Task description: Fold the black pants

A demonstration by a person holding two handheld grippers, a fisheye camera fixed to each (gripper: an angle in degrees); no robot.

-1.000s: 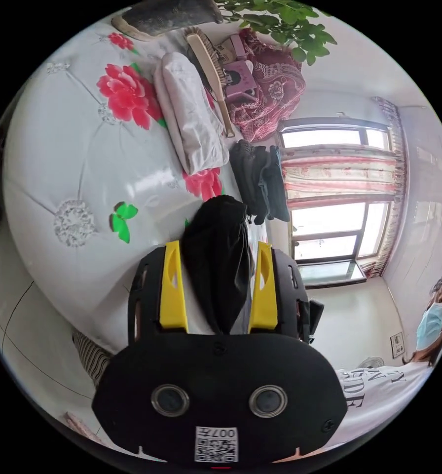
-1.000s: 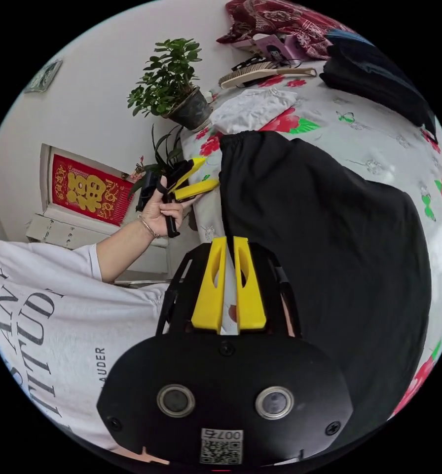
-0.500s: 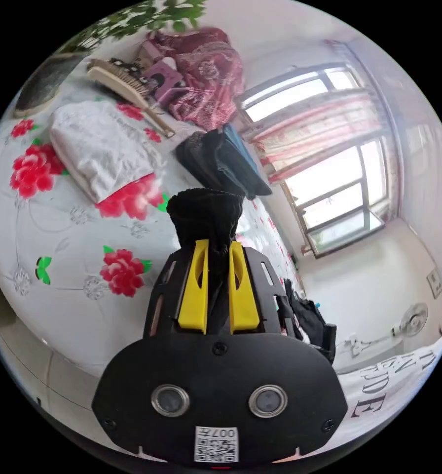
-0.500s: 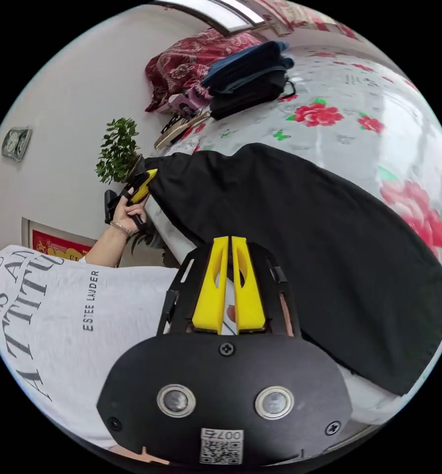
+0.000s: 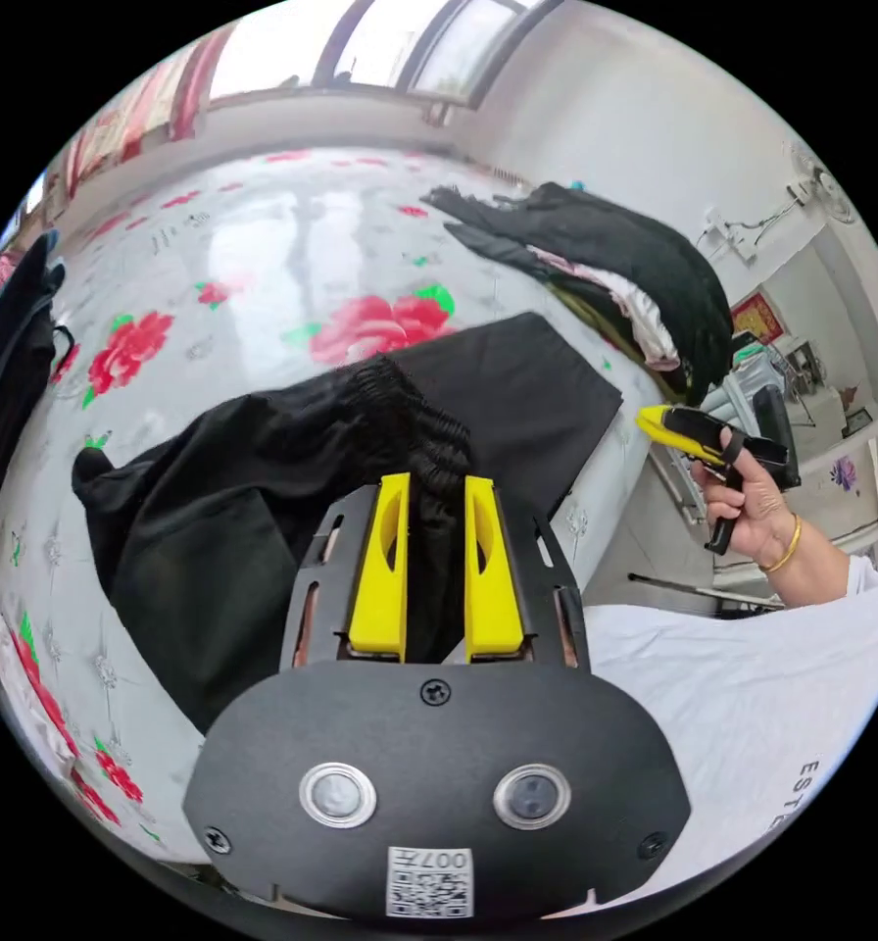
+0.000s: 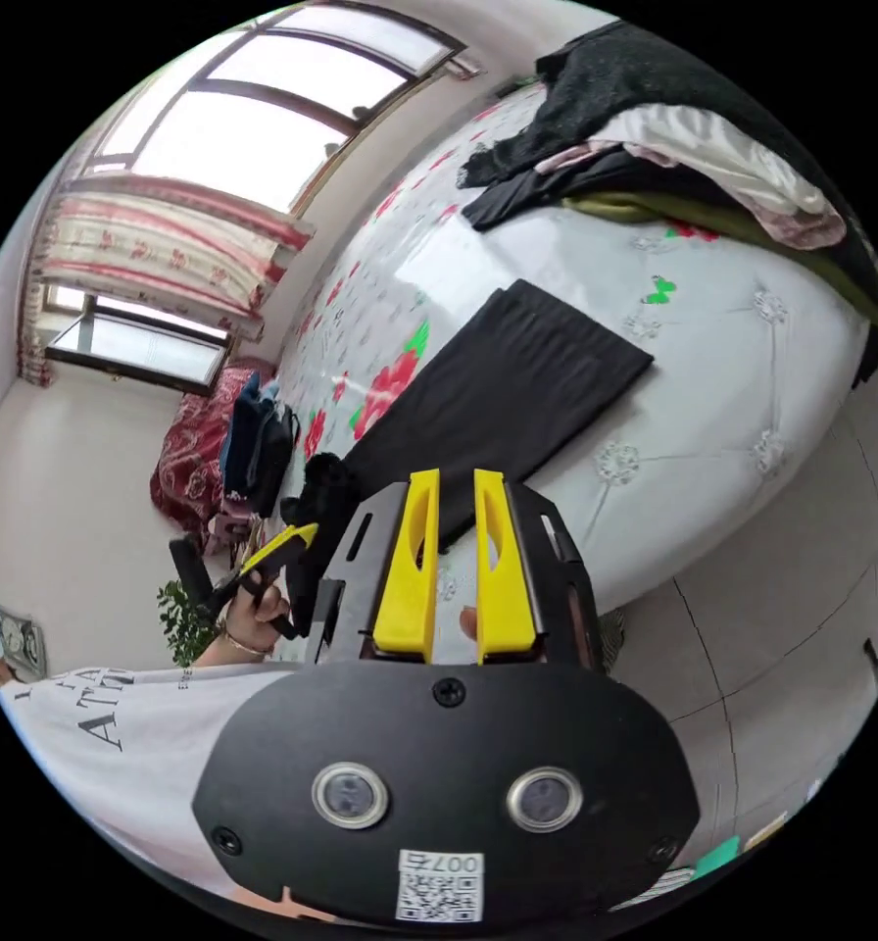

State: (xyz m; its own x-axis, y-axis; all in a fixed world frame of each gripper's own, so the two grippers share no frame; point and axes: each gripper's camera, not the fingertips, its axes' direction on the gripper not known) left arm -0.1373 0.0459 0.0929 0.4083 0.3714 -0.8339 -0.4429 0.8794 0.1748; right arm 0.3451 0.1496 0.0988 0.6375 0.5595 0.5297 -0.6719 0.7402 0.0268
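In the left gripper view, the left gripper (image 5: 435,485) has its two yellow jaws clamped on the gathered waistband of the black pants (image 5: 263,490), with dark cloth filling the gap between them. From there the pants spread over the bed (image 5: 292,225): a bunched, partly folded mass sits toward the near edge, and one flat leg reaches out to the bed's edge on the person's side. Beside that edge, off the bed, the person's hand (image 5: 753,500) holds the right gripper (image 5: 655,423), clear of the cloth.

In the right gripper view, the right gripper (image 6: 456,485) has its jaws slightly apart with nothing between them; it hangs above the near edge of the bed (image 6: 753,323). Just past it the flat leg of the black pants (image 6: 517,372) lies across the flowered cover, its hem toward the bed's rounded corner. The left gripper (image 6: 297,537) shows at the waistband end, held in a hand (image 6: 253,613).

Farther off, a pile of clothes (image 6: 674,147) sits along the bed's far edge, and a dark stack of folded garments (image 6: 258,441) rests at another edge. Beyond the bed is a window (image 6: 253,108) with a striped curtain (image 6: 155,245).
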